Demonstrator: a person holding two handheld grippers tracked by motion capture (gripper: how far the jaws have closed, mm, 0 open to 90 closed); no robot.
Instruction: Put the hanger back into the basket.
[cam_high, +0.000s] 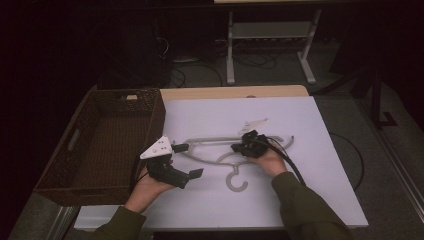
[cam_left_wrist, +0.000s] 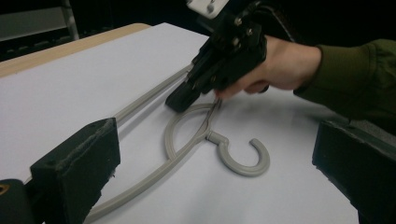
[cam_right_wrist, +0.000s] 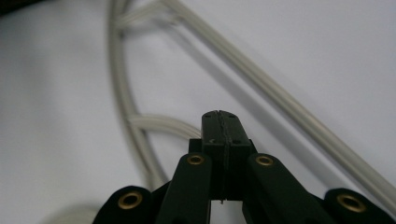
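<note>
Left gripper (cam_high: 187, 160) held wide apart beside the gray hanger (cam_high: 235, 152); right gripper (cam_high: 234, 147) pressed together, empty, over the hanger.

left hand-held gripper (cam_high: 189, 160) agape, right hand-held gripper (cam_right_wrist: 220, 122) closed

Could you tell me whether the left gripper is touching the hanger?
Touching: the left gripper view shows the hanger arm running under the left gripper's open jaws, against one.

Matt grey plastic hanger (cam_left_wrist: 196, 140), woven wicker basket (cam_high: 100, 145)
</note>
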